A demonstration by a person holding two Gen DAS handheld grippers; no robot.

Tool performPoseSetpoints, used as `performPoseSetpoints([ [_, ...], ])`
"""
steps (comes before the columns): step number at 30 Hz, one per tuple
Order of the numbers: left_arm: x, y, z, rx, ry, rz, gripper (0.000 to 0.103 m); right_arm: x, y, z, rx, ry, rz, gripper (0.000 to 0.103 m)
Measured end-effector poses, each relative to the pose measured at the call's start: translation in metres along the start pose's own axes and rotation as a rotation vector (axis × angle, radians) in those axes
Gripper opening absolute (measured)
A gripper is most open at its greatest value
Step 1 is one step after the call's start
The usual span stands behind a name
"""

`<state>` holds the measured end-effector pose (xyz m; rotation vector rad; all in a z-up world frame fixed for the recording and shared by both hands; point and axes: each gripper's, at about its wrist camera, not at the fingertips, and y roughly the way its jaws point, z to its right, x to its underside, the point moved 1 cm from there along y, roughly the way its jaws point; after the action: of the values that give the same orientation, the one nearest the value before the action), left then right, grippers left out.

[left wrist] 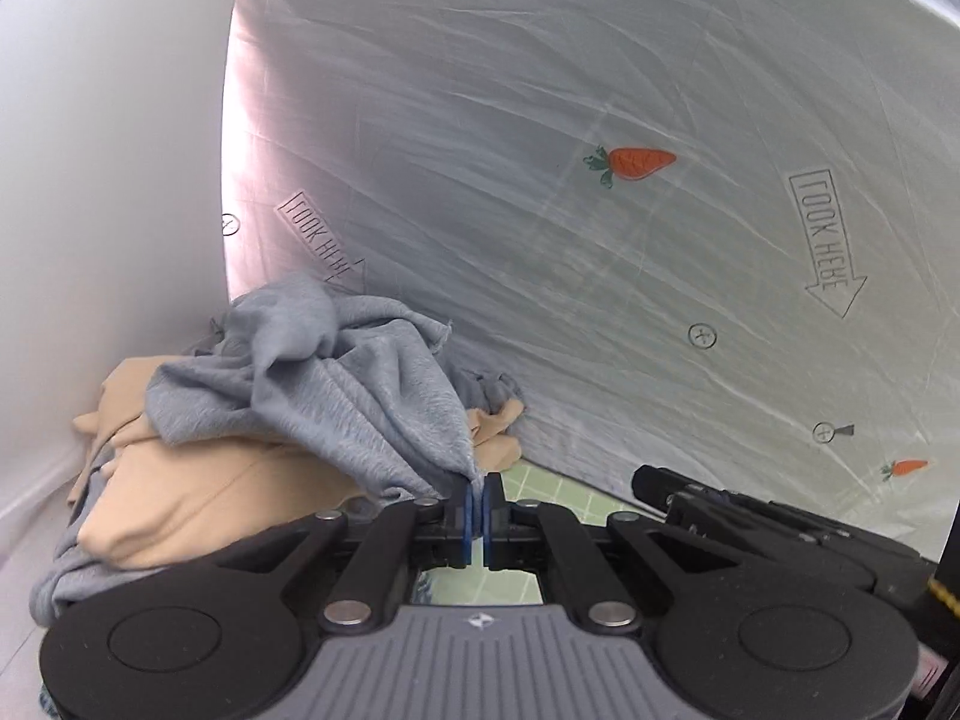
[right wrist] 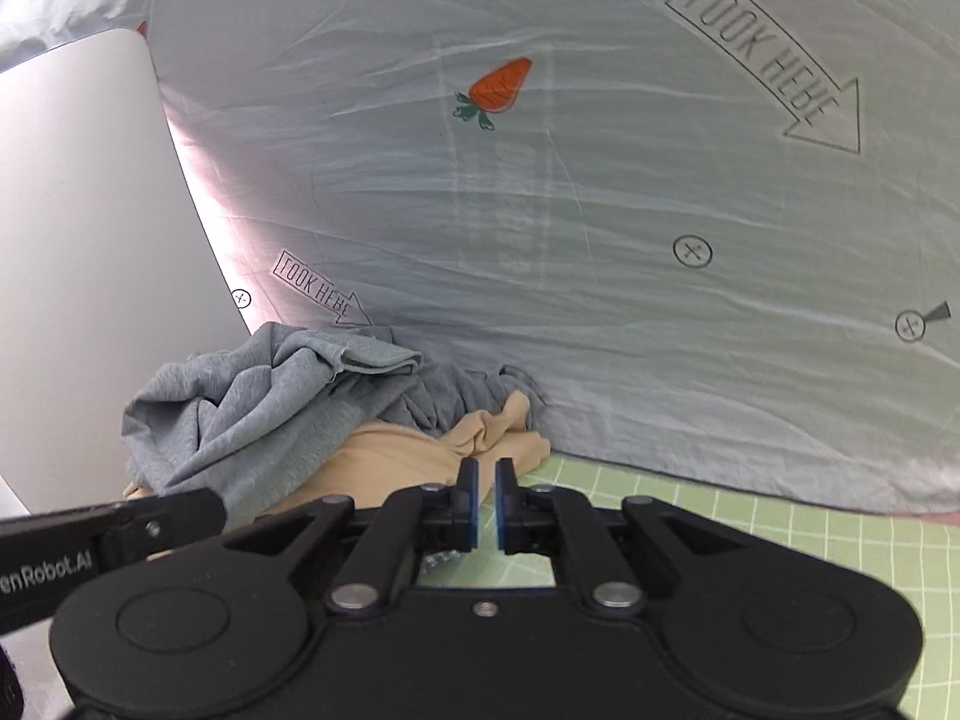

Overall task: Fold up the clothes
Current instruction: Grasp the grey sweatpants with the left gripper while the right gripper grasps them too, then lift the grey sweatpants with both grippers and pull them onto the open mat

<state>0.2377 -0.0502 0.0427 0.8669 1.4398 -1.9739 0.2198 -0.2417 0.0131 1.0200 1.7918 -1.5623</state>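
Left hand-held gripper (left wrist: 478,489) level, pinching grey garment (left wrist: 336,378) corner.

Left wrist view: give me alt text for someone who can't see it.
The left gripper pinches a corner of a grey garment, which lies crumpled over a beige garment. Behind hangs a pale sheet printed with carrots; a green grid mat lies below.

A: Where do the clothes sit?
B: In a heap (right wrist: 300,420) at the far left of the desk (right wrist: 780,540), against the backdrop sheet (right wrist: 600,240) behind and beside a panel (right wrist: 78,240) on the left.
A: How are they stacked?
B: The fleecy garment (left wrist: 336,384) drapes over the smooth garment (left wrist: 198,498). A corner of it runs down into the left gripper (left wrist: 478,495), in front of the heap.
A: And the right gripper (right wrist: 486,483)?
B: Just right of the left one, before the heap's right edge.
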Motion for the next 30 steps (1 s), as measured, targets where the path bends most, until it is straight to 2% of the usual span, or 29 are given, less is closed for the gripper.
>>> performPoseSetpoints([
  [2,0.003,-0.002,-0.017,-0.023,-0.044,-0.012,0.005,0.002,0.007,0.0,-0.001,0.004,-0.019,0.023],
  [5,-0.005,-0.005,-0.042,-0.051,-0.114,-0.001,0.014,-0.001,0.018,-0.009,-0.013,0.012,-0.033,0.027],
  [7,-0.014,-0.01,-0.057,-0.079,-0.137,0.032,0.034,-0.007,0.03,-0.018,-0.036,0.023,-0.037,0.031],
  [9,-0.028,-0.005,-0.07,-0.097,-0.148,0.062,0.047,-0.015,0.045,-0.028,-0.06,0.032,-0.043,0.035],
  [13,-0.052,0.026,-0.088,-0.13,-0.128,0.063,0.053,-0.033,0.08,-0.052,-0.11,0.034,-0.054,0.044],
  [15,-0.061,0.044,-0.095,-0.14,-0.127,0.053,0.059,-0.042,0.101,-0.064,-0.136,0.047,-0.067,0.054],
  [17,-0.067,0.062,-0.099,-0.133,-0.141,0.041,0.06,-0.047,0.122,-0.073,-0.149,0.067,-0.09,0.066],
  [20,-0.072,0.083,-0.102,-0.128,-0.161,0.028,0.059,-0.049,0.149,-0.081,-0.156,0.107,-0.141,0.069],
  [21,-0.073,0.089,-0.103,-0.127,-0.17,0.024,0.058,-0.049,0.157,-0.08,-0.172,0.122,-0.157,0.067],
  [22,-0.073,0.093,-0.104,-0.117,-0.187,0.028,0.049,-0.047,0.162,-0.078,-0.21,0.141,-0.17,0.055],
  [23,-0.071,0.095,-0.106,-0.101,-0.209,0.037,0.033,-0.046,0.165,-0.074,-0.259,0.167,-0.175,0.026],
  [24,-0.07,0.095,-0.104,-0.091,-0.213,0.044,0.005,-0.044,0.166,-0.07,-0.301,0.197,-0.171,0.014],
  [26,-0.069,0.093,-0.097,-0.079,-0.199,0.053,0.004,-0.041,0.154,-0.065,-0.286,0.184,-0.125,0.007],
  [30,-0.068,0.072,-0.071,-0.014,-0.149,0.085,0.004,-0.039,0.119,-0.062,-0.189,0.075,-0.014,0.004],
])
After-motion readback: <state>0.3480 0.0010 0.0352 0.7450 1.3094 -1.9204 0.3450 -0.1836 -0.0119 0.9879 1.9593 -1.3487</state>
